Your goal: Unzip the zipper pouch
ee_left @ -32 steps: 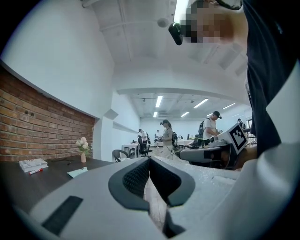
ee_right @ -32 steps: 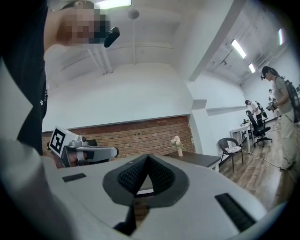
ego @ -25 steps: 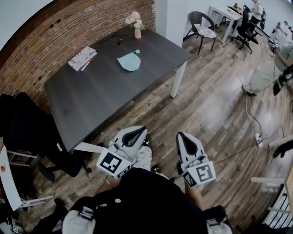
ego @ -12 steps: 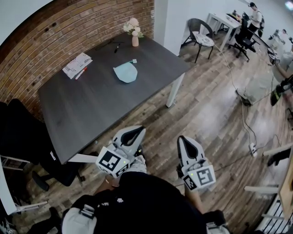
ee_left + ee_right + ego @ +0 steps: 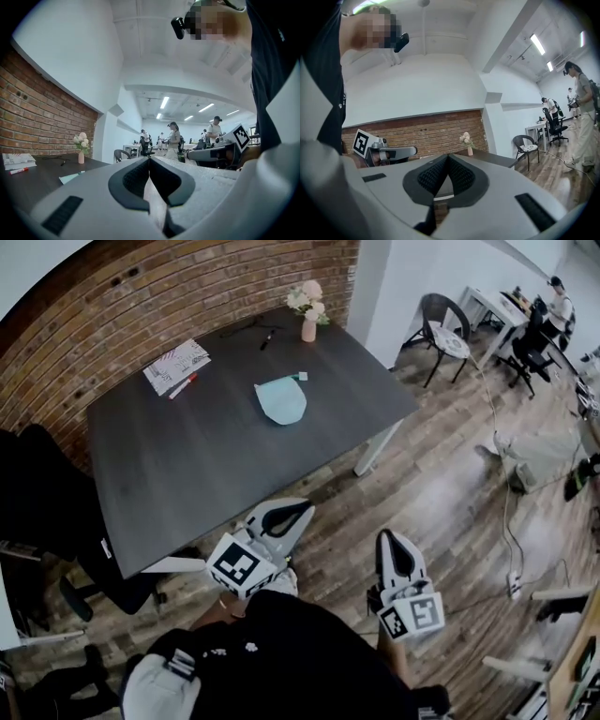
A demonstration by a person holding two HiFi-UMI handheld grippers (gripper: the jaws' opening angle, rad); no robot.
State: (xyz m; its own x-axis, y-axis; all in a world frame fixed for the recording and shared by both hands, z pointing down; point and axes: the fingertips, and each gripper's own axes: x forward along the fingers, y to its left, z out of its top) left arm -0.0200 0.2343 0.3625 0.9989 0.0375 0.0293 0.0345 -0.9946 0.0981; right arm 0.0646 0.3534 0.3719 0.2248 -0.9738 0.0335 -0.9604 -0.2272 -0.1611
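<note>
**Both grippers clenched and empty, pouch out on the table**

The person stands off the near corner of the dark table (image 5: 178,465), holding both grippers level above the wood floor (image 5: 441,484). The left gripper (image 5: 298,511) has its jaws pressed together with nothing between them; its tip lies just past the table's near edge. The right gripper (image 5: 393,538) is likewise clenched on nothing, off to the side over the floor.

The light blue pouch (image 5: 281,399) lies flat toward the far side of the table, well apart from both grippers. Its zipper end, with a small teal pull, points toward the brick wall (image 5: 141,296). A vase of flowers (image 5: 308,324) stands at the far corner. Papers (image 5: 175,364) with a red marker (image 5: 184,384) just beside them lie at the far left.
</note>
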